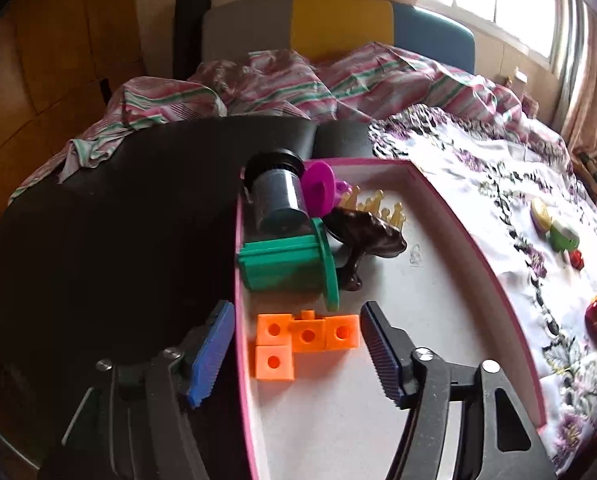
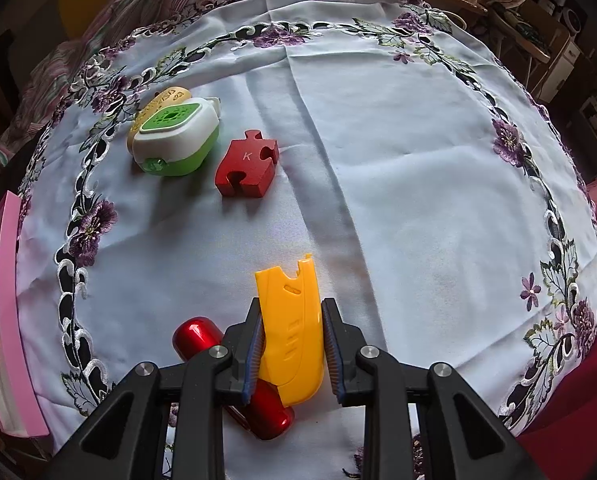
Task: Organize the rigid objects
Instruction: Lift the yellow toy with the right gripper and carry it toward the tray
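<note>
Your right gripper (image 2: 290,344) is clamped on the yellow plastic piece (image 2: 292,332) near the front edge of the tablecloth (image 2: 398,160), with a red capsule (image 2: 234,376) just beside and partly under it. Your left gripper (image 1: 298,356) stands open and empty over the near end of the pink tray (image 1: 478,256), straddling its left wall, the orange blocks (image 1: 302,340) lying loose between its jaws. The step in hand looks like collecting; next, lift the yellow piece clear and carry it left into the tray.
</note>
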`<act>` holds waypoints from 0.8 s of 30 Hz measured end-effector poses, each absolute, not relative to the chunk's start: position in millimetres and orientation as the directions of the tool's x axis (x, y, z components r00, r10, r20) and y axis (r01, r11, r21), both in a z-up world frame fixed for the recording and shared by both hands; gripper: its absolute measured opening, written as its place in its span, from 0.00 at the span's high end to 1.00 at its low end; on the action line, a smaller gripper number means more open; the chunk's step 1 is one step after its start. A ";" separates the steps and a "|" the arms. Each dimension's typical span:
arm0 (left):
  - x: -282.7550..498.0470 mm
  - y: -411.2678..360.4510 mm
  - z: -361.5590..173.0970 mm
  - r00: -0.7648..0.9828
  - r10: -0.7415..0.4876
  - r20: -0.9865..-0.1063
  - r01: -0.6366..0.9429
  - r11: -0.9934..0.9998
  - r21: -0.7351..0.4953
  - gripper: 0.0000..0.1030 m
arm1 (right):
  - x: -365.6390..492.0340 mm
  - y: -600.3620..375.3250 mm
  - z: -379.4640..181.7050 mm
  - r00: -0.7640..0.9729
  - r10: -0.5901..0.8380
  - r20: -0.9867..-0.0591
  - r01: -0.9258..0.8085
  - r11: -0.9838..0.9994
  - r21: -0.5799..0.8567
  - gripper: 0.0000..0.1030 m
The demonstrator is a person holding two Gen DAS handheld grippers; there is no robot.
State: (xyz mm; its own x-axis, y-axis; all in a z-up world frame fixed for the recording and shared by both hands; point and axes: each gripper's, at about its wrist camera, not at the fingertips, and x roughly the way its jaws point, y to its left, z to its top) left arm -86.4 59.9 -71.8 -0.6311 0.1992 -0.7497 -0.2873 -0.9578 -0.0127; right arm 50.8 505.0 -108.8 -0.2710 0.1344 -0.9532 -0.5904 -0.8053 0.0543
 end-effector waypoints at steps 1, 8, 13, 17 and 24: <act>-84.3 57.1 -68.3 -0.636 0.199 -0.745 -0.278 -0.960 -0.020 0.33 | 49.6 504.9 -109.1 -0.271 0.135 -0.953 -0.590 -0.805 0.053 0.74; -65.9 39.2 -46.9 -0.664 0.186 -0.724 -0.234 -0.972 -0.035 0.31 | 50.8 506.6 -103.7 -0.288 0.164 -0.944 -0.600 -0.799 0.045 0.74; -55.7 27.9 -39.3 -0.677 0.170 -0.716 -0.214 -0.976 -0.029 0.30 | 53.1 505.4 -93.9 -0.340 0.177 -0.924 -0.596 -0.801 0.066 0.74; -50.1 20.0 -38.7 -0.682 0.159 -0.714 -0.198 -0.980 -0.029 0.30 | 52.1 500.6 -87.1 -0.380 0.182 -0.907 -0.576 -0.814 0.078 0.74; -45.6 4.9 -39.9 -0.686 0.144 -0.714 -0.164 -0.986 -0.041 0.30 | 47.1 485.2 -71.4 -0.478 0.180 -0.860 -0.506 -0.857 0.102 0.74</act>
State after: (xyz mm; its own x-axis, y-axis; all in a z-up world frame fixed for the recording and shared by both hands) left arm -45.6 4.9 -39.9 -0.6857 0.1438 -0.7136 -0.1641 -0.9856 -0.0409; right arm 47.1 485.2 -71.4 -0.4783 0.1798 -0.8596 -0.5056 -0.8567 0.1021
